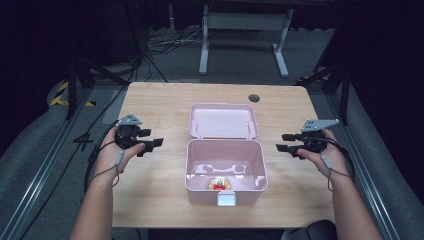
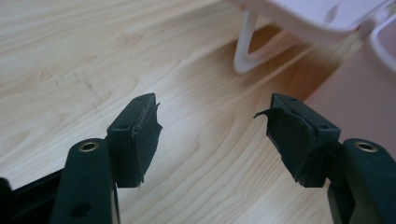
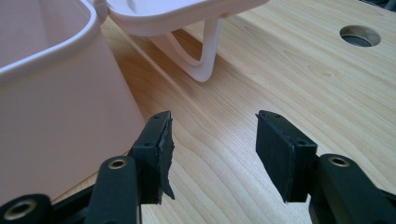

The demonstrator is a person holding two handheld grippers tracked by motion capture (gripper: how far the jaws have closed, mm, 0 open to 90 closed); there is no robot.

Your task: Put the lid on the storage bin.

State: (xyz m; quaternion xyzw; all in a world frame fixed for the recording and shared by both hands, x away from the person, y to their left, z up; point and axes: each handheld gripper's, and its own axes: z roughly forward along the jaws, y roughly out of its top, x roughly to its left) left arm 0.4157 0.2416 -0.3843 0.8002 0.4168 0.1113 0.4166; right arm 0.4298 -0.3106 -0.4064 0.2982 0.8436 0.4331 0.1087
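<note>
A pink plastic box stands open in the middle of the wooden table, its lid laid back flat behind it. Inside, near the front wall, lies a small red and yellow item. My left gripper hovers left of the box, open and holding nothing; its view has the box wall at the right and the lid's white handle ahead. My right gripper is right of the box, open, nothing between its jaws. Its view catches the box wall at the left and the lid handle.
A round cable hole sits in the table's far right part, also seen as a hole in the right gripper view. A white latch sticks out at the box front. Beyond the table stand a white frame and black stands.
</note>
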